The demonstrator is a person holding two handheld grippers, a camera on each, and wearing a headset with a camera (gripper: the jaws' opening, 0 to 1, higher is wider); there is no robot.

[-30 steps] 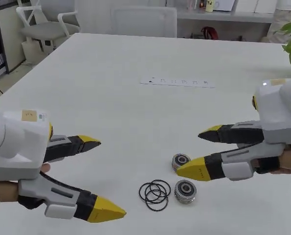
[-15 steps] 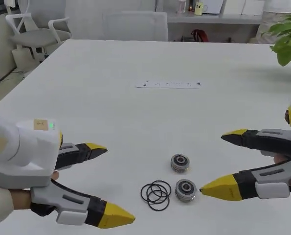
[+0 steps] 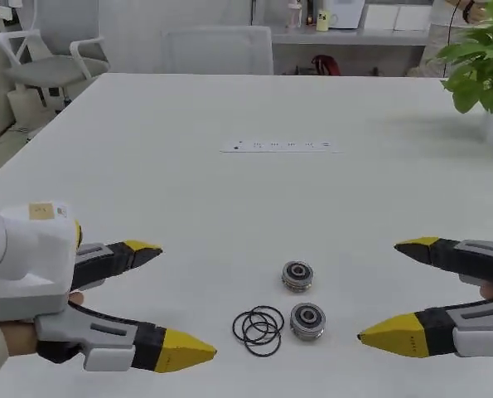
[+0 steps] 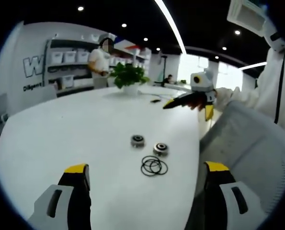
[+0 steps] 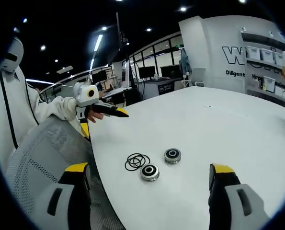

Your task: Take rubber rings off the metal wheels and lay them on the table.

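**Both grippers empty, rings heaped beside the nearer wheel**

Nearest in the head view, the left gripper (image 3: 185, 303) sits at eight o'clock and the right gripper (image 3: 379, 291) at four o'clock. Each has its jaws spread wide with nothing between them. They flank the work without touching it, which looks like a resting stance that leaves the parts unobstructed.

Between them, a loose heap of overlapping black rubber rings (image 3: 258, 330) lies flat on the white table (image 3: 188, 191), just beside the nearer metal wheel (image 3: 307, 321) at its nine o'clock. That suits rings set down close to where they came off. The farther metal wheel (image 3: 297, 275) lies at the nearer one's twelve o'clock, a little apart. Whether either wheel carries a ring is too small to tell.

Further off, at twelve o'clock, a flush socket strip (image 3: 281, 147) crosses the tabletop. A potted plant (image 3: 480, 73) stands at two o'clock.
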